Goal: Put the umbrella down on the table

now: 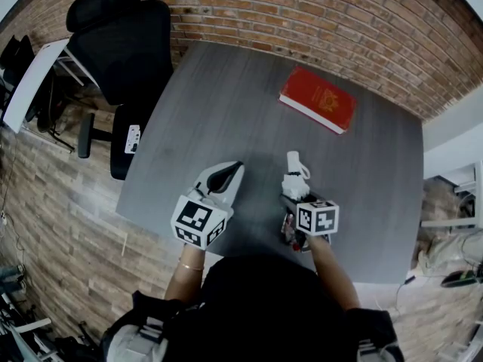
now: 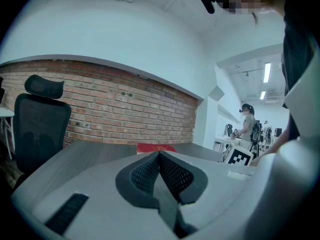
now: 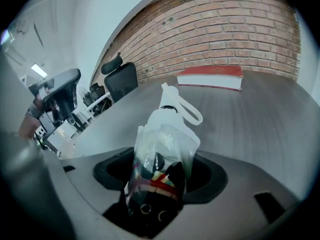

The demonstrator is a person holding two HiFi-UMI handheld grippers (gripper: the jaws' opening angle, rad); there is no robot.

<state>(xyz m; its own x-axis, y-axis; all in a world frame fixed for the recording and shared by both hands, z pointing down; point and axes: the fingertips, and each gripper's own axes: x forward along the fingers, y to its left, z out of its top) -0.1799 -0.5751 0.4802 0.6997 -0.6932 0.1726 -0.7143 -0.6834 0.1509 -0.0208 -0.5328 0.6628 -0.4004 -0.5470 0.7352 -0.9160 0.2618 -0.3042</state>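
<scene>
- One black office chair (image 1: 124,47) stands at the table's far left corner, against the wall.
- One left gripper (image 1: 230,173) hangs over the near part of the table. Its jaws are pressed together with nothing between them, as the left gripper view shows (image 2: 160,156).
- One umbrella (image 1: 296,173), folded and wrapped in a clear plastic sleeve, is clamped in the one right gripper (image 1: 296,200), just right of the left gripper. It sticks out ahead of the jaws, its white handle and loop pointing at the far wall (image 3: 165,134). It is over the table's near middle, and whether it touches the top cannot be told.
- One red book (image 1: 318,99) lies flat near the far right corner, well apart from both grippers.
- One grey wood-grain table (image 1: 219,104) bears the book and nothing else loose.
- A red brick wall (image 1: 302,10) runs behind the table.
- In the left gripper view, a bright white room opens on the right, where one person (image 2: 246,123) stands.
</scene>
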